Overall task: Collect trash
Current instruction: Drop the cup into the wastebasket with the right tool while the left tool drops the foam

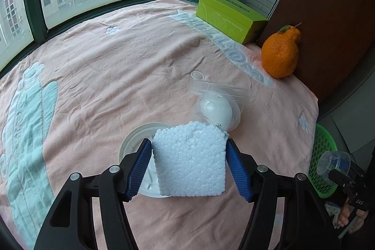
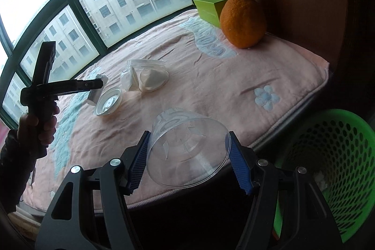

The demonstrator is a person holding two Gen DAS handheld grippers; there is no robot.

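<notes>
Both jaws are loaded, your left gripper clamped on the foam above the lid and your right gripper on the cup at the bed edge, so carry each over the basket before releasing.

a broad ledge under the window is covered by a pink blanket with pale blue appliqué shapes. directly on it lie a white round lid, a crumpled clear plastic container holding something white, perhaps paper, an upright orange citrus fruit near the right edge, and a green tissue box in the far corner.
</notes>
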